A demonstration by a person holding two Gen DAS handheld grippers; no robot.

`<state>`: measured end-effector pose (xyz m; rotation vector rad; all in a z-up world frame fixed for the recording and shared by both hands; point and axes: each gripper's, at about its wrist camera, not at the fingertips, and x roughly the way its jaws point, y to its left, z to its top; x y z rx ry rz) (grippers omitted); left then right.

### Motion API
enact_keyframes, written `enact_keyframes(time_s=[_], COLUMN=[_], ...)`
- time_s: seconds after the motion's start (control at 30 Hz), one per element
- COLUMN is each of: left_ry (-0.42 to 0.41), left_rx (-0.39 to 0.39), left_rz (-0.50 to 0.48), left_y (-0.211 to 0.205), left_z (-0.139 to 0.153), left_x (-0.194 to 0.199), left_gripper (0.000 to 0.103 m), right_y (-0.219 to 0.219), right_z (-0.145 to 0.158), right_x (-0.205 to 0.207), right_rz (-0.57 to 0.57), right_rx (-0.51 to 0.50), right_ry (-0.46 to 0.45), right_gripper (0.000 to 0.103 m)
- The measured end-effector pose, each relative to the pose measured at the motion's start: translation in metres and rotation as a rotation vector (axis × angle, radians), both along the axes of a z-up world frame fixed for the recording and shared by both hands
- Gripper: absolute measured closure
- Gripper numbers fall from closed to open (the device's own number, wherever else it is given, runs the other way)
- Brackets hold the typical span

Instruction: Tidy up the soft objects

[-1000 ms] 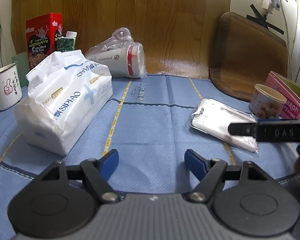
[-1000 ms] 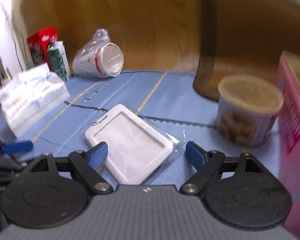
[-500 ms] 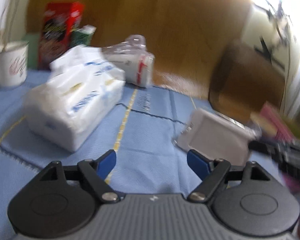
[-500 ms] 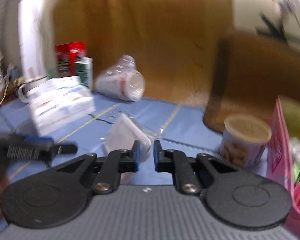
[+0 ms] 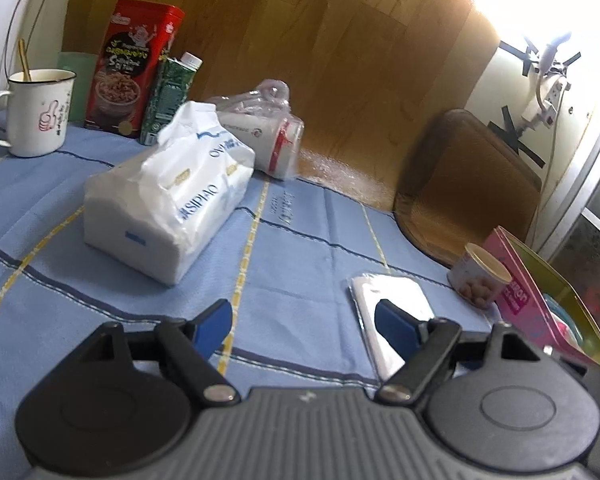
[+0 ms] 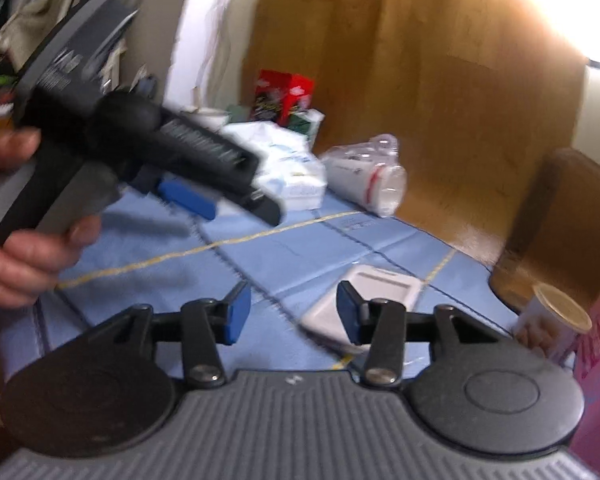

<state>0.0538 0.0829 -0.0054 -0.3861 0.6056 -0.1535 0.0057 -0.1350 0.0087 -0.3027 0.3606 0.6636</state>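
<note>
I saw one blue woven cloth (image 5: 308,240) with yellow stripes covering the surface. On it, toward its far left, sat one bulky, crinkled plastic tissue pack (image 5: 168,200), soft and roughly rectangular. One flat white card holder (image 6: 364,300) in clear film lay near the right edge. My left gripper (image 5: 302,320) stood half open, empty. My right gripper (image 6: 292,312) had just been opening, its fingers holding nothing, the holder just behind them.
</note>
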Motion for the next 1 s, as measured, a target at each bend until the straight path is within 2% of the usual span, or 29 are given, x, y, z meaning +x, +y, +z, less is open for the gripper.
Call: enact_keyframes(time_s=[0.03, 0.1, 0.2, 0.3, 0.37, 0.4, 0.47, 0.53, 0.6, 0.67, 0.7, 0.83, 1.0], left_ry=[0.011, 0.023, 0.050, 0.080, 0.095, 0.106, 0.143, 0.127, 0.128, 0.134, 0.133, 0.111, 0.032], left_rx=[0.000, -0.012, -0.048, -0.072, -0.076, -0.078, -0.094, -0.092, -0.096, -0.105, -0.119, -0.197, -0.159], left_rz=[-0.007, -0.017, -0.058, -0.127, -0.169, -0.188, -0.217, -0.221, -0.230, -0.232, -0.242, -0.279, -0.361], left_y=[-0.002, -0.004, -0.011, -0.024, -0.034, -0.039, -0.045, -0.050, -0.052, -0.054, -0.054, -0.059, -0.097], left_z=[0.000, -0.003, -0.006, -0.007, -0.009, -0.011, -0.019, -0.021, -0.020, -0.020, -0.020, -0.006, 0.030], left_x=[0.003, 0.005, 0.014, 0.027, 0.037, 0.041, 0.052, 0.052, 0.051, 0.049, 0.048, 0.045, 0.047], left_gripper=[0.022, 0.022, 0.022, 0.022, 0.020, 0.017, 0.009, 0.007, 0.012, 0.018, 0.018, 0.020, 0.020], right_y=[-0.004, -0.014, -0.029, -0.042, -0.043, -0.041, -0.034, -0.030, -0.029, -0.030, -0.032, -0.036, -0.056], right_z=[0.002, 0.003, -0.003, -0.014, -0.020, -0.021, -0.019, -0.017, -0.014, -0.011, -0.009, 0.004, 0.027], right_x=[0.004, 0.018, 0.041, 0.062, 0.069, 0.068, 0.062, 0.059, 0.056, 0.051, 0.048, 0.028, 0.003], right_rz=[-0.026, -0.103, -0.211, -0.251, -0.244, -0.236, -0.209, -0.187, -0.182, -0.187, -0.189, -0.213, -0.275], right_rx=[0.026, 0.066, 0.123, 0.205, 0.235, 0.240, 0.250, 0.272, 0.292, 0.317, 0.329, 0.312, 0.337], right_ry=[0.013, 0.047, 0.150, 0.300, 0.359, 0.361, 0.370, 0.373, 0.375, 0.372, 0.359, 0.245, 0.094], right_gripper=[0.035, 0.026, 0.026, 0.027, 0.040, 0.052, 0.064, 0.081, 0.084, 0.086, 0.086, 0.087, 0.087])
